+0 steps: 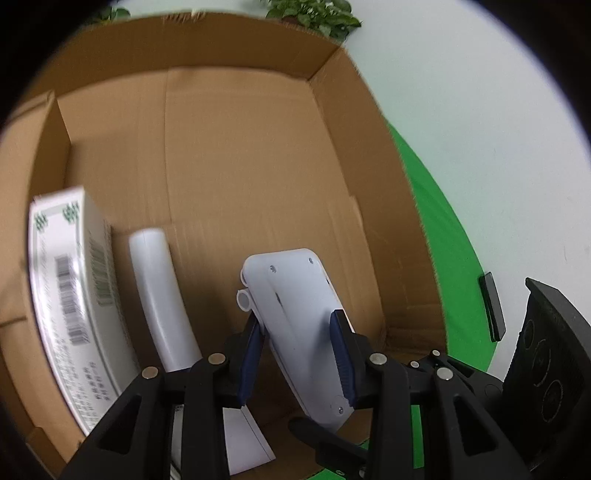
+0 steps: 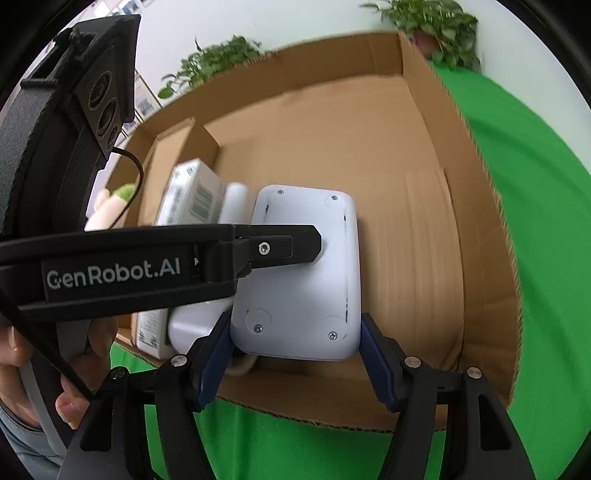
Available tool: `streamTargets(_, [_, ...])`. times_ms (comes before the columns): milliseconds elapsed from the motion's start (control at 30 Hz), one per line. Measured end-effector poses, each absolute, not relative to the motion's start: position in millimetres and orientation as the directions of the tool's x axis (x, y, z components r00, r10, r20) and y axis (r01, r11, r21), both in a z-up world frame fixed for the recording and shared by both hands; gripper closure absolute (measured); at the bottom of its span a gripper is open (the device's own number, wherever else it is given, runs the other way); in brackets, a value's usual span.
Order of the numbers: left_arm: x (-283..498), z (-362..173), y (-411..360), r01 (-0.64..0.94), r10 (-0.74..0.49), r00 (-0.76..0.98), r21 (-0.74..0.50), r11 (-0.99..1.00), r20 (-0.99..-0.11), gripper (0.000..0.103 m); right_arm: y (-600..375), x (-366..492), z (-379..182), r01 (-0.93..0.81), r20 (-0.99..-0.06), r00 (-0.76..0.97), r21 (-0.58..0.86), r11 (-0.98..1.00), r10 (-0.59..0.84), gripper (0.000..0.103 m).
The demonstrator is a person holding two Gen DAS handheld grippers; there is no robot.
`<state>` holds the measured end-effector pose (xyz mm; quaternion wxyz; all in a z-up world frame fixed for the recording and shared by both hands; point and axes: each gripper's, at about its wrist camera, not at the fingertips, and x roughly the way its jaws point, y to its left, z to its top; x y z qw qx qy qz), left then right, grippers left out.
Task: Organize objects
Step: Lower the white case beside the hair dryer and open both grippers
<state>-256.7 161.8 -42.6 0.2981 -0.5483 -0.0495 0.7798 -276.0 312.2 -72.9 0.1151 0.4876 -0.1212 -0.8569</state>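
Left wrist view: the left hand-held gripper (image 1: pixel 301 343), angled steeply down, pinches a white device (image 1: pixel 295 314) over the cardboard box (image 1: pixel 236 147). The right hand-held gripper (image 2: pixel 295 354) also points down, clamping the device's near end.

Staged recording set, green backdrop cloth (image 2: pixel 524 221) over table, plain white wall (image 1: pixel 480 92), potted plants (image 2: pixel 436 26)
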Motion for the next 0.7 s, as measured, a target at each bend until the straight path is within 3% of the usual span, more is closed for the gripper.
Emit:
streamTargets(267, [-258,-51,156,-0.382,0.525,-0.191,-0.429,-0.818,-0.83,0.067,297,-257,-77,0.086,-0.846,-0.439,0.294,-0.952,-0.301,0.039])
streamTargets(400, [-258,-55,154,-0.383,0.508,-0.177,-0.416,-0.825,-0.843,0.074,290,-259,-75,0.112,-0.866,-0.405,0.272,-0.956,-0.294,0.037])
streamTargets(600, [-255,-55,155,-0.385,0.492,-0.18,-0.4,-0.832,-0.852,0.075,282,-252,-67,0.193,-0.849,-0.395,0.296,-0.935,-0.351,0.036])
streamTargets(700, [-253,-54,154,-0.388,0.478,-0.178,-0.385,-0.837,-0.86,0.075,277,-249,-66,0.219,-0.846,-0.392,0.295,-0.93,-0.361,0.041])
